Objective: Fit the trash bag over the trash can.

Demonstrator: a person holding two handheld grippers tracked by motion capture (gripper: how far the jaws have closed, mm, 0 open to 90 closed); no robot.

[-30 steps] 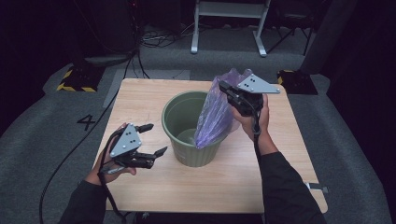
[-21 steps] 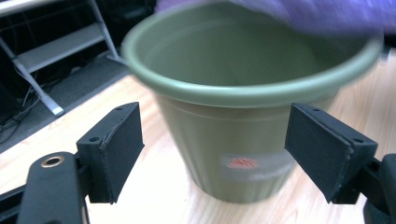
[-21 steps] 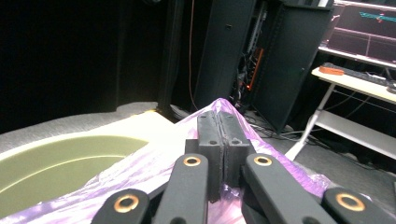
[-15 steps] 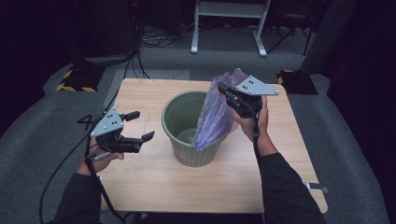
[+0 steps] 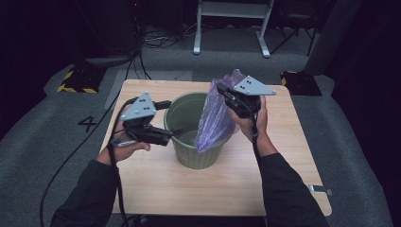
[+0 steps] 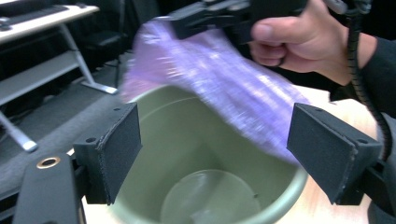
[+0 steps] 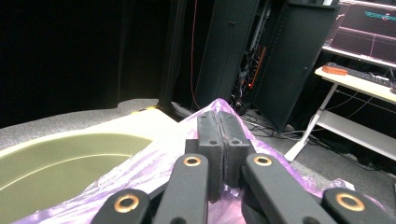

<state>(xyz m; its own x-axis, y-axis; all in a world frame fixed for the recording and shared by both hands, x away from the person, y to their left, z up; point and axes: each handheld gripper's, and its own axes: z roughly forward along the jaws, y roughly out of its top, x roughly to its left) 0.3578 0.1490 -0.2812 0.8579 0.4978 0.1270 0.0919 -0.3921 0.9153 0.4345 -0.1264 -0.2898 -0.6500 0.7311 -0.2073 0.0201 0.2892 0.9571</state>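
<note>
Right now the right gripper [image 5: 226,93] is clamped on the top edge of a purple plastic bag [image 5: 215,120], its two black jaws pressed flat together with the thin film pinched between them, as the right gripper view shows plainly. From there the bag hangs down over the far-right part of the rim of a green bin [image 5: 195,153], with its lower end draped inside the bin. That bin stands upright near the middle of a wooden table [image 5: 156,189]. At the bin's left side, the left gripper [image 5: 172,118] is held above the table, jaws spread wide with nothing between the pads; one jaw tip seems to lie just at the bin's rim, though the high view is too coarse to say whether it touches. Seen along the left gripper's jaws, the bin's mouth and the hanging bag [image 6: 233,88] lie ahead, the bag somewhat blurred, and the bin's bottom looks bare.
</note>
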